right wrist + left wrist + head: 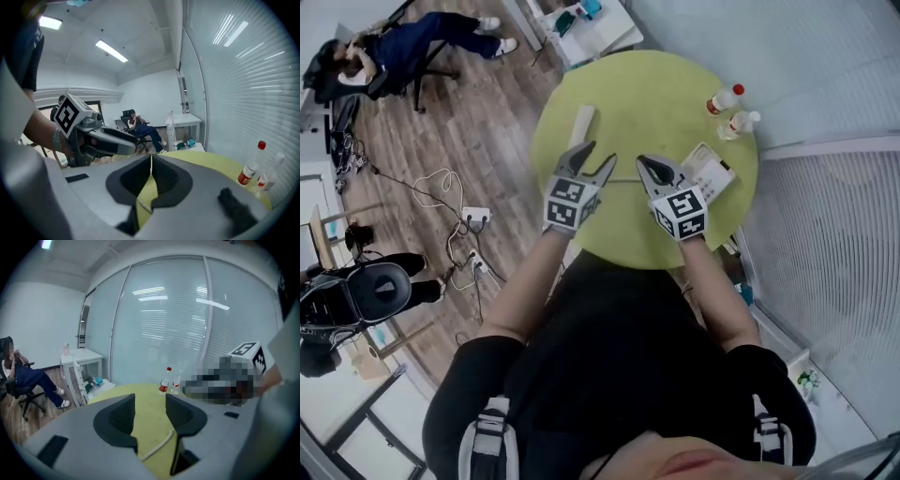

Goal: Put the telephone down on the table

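Note:
The white telephone handset [581,125] lies flat on the round yellow-green table [647,94], at its far left part. The telephone's white base [709,172] sits at the table's right side, and a thin coiled cord [158,447] runs across the table top. My left gripper [594,160] hovers just short of the handset, open, with only table and cord showing between its jaws [150,401]. My right gripper [649,167] hovers left of the base, shut on nothing, its tips meeting [151,159].
Two plastic bottles [724,99] [739,123] stand at the table's far right rim. Glass walls with blinds lie beyond. A small white table [591,23] stands behind. A person sits on an office chair [403,47] at the far left; cables and power strips [471,234] lie on the floor.

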The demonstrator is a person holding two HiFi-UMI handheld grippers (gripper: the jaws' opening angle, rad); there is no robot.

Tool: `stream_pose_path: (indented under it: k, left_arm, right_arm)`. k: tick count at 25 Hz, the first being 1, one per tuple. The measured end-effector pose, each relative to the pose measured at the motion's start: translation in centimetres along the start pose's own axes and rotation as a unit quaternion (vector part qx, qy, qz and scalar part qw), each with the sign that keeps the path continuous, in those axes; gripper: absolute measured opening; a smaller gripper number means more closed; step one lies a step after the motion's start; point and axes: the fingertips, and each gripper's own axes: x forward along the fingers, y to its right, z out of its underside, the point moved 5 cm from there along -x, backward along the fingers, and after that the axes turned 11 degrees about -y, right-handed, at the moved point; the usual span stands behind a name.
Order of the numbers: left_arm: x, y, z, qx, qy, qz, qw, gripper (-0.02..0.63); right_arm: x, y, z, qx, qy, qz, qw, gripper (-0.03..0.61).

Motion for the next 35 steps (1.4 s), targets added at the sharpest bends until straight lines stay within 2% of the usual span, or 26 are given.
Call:
stream_pose_path:
  k: [2,6,9,13,17,25,35]
  left_arm:
    - [-2.0,2.3,-1.0,0.009,0.028,0.011,0.9995,0.182]
    - [-5.6,7.2,-2.6,0.036,0.078,0.035,0.9957,0.065]
    - [-7.2,10.2,-3.8,0.047,0.114,0.058,0.9906,0.014]
    - [-8.9,12.9,-5.6,0.067,0.152,0.071,0.9835,0.012]
    - [-9.3,14.4,-6.9,0.086,0.170,0.075,0.9787,0.012]
    - [-9.9,16.0,-7.8,0.104,0.184,0.076,0.9745,0.012]
    - [-9.9,16.7,-7.6,0.093,0.182,0.083,0.9753,0.012]
  right_arm:
    - [-2.6,-0.6,-0.7,-0.013,0.017,0.001,1.000,0.018]
    - [-7.2,-1.5,-2.0,-0.016,0.054,-0.004,0.998,0.018]
    - [-9.9,-1.8,-2.4,-0.025,0.078,-0.001,0.997,0.018]
    - [-12.8,-2.5,-3.0,-0.024,0.107,-0.008,0.994,0.018]
    - [-15.7,-2.7,-3.9,-0.017,0.139,-0.010,0.990,0.018]
    - [-18.1,-2.7,-4.6,-0.033,0.165,-0.002,0.986,0.017]
    - [-19.0,-2.6,-4.2,-0.037,0.172,0.002,0.984,0.017]
